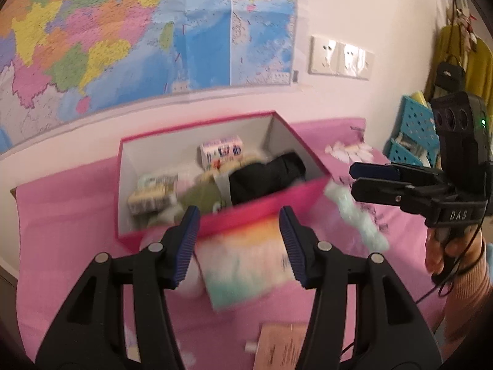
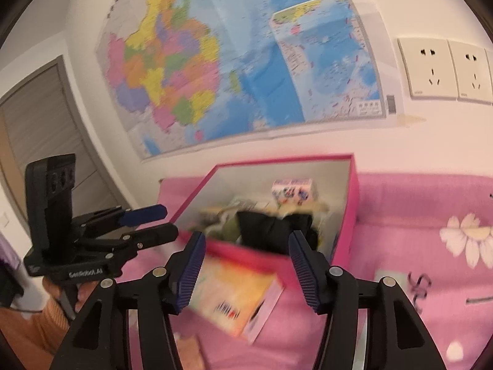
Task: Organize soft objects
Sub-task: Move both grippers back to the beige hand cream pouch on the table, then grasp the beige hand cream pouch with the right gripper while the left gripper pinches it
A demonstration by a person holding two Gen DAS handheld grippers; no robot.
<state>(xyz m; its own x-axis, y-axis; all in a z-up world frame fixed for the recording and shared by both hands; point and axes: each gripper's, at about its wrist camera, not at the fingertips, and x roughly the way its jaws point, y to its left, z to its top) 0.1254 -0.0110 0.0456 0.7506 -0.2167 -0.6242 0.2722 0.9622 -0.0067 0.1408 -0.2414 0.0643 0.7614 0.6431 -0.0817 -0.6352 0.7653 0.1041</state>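
Note:
An open pink box (image 1: 262,212) stands on the pink bedcover; it also shows in the right wrist view (image 2: 351,215). Inside lie a black garment (image 1: 265,175) (image 2: 271,228), an olive green cloth (image 1: 200,194), tissue packs (image 1: 154,191) and a printed pack (image 1: 222,151) (image 2: 294,191). A rainbow-coloured soft pack (image 1: 243,262) (image 2: 237,293) lies in front of the box. My left gripper (image 1: 238,243) is open and empty above that pack. My right gripper (image 2: 246,274) is open and empty near the box's front edge; it also shows in the left wrist view (image 1: 363,178).
A pale green fluffy item (image 1: 357,219) lies right of the box. A blue perforated basket (image 1: 413,132) stands at the far right. A brown card (image 1: 277,345) lies on the cover near me. A map (image 1: 123,37) and wall sockets (image 1: 339,57) are behind.

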